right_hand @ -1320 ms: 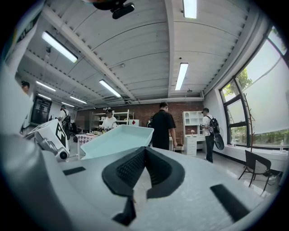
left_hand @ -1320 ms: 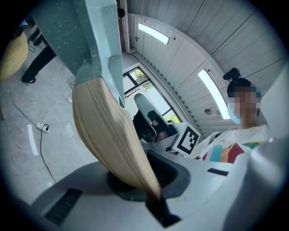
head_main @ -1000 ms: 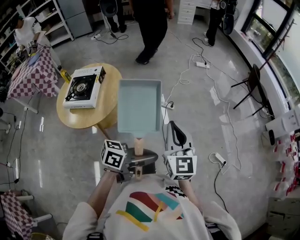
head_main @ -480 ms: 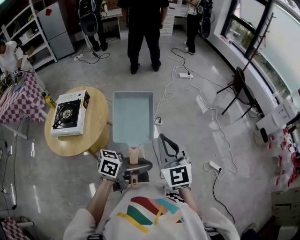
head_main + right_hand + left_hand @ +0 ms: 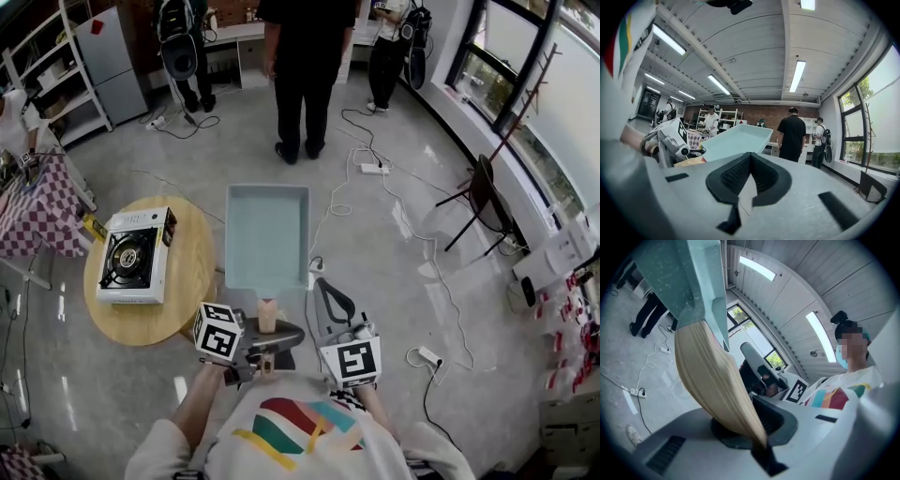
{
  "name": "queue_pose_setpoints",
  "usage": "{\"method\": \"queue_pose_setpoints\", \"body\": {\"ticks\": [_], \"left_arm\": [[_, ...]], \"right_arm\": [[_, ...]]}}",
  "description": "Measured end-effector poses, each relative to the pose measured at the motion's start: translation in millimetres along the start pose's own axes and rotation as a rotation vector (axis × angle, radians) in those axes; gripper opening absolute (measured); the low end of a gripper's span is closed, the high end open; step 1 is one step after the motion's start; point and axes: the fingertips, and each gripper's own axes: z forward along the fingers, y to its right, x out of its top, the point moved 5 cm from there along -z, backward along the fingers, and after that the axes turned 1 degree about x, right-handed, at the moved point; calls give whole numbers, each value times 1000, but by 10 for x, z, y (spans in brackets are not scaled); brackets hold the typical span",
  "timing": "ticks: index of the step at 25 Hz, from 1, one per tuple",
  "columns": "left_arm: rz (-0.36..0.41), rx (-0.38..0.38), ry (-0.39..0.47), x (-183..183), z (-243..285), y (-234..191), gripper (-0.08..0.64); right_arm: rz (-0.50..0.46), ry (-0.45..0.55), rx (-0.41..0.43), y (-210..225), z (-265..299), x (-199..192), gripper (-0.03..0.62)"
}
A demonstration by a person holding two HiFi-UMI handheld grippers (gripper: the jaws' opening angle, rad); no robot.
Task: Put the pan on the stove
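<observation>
A light-blue rectangular pan (image 5: 267, 234) with a wooden handle (image 5: 267, 315) hangs level over the floor in the head view. My left gripper (image 5: 271, 337) is shut on the handle's end; in the left gripper view the handle (image 5: 717, 390) runs up from the closed jaws to the pan (image 5: 679, 277). My right gripper (image 5: 325, 289) is just right of the handle, shut and holding nothing; its own view shows the jaws (image 5: 743, 187) closed and the pan (image 5: 736, 140) ahead on the left. The white portable stove (image 5: 131, 255) sits on a round wooden table (image 5: 192, 272), left of the pan.
A person in black (image 5: 305, 66) stands ahead beyond the pan, others farther back. Cables and power strips (image 5: 373, 169) trail across the floor. A black chair (image 5: 483, 202) is at the right, a checked table (image 5: 37, 211) and shelves at the left.
The table with the stove has slid lower and further left in the head view. The pan and both grippers keep their places in the view, the left grip unchanged.
</observation>
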Motion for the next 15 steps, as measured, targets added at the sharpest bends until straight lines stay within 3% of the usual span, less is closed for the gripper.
{"method": "queue_pose_setpoints", "body": {"ticks": [4,15], "left_arm": [[17,13,-19,431,-115,-304,6],[21,-15,-11,1841,-466,-1335,6]], "right_arm": [[-13,-6,20,159,497,93,-2],[85,-49,-9,864,2153,82,-2]]}}
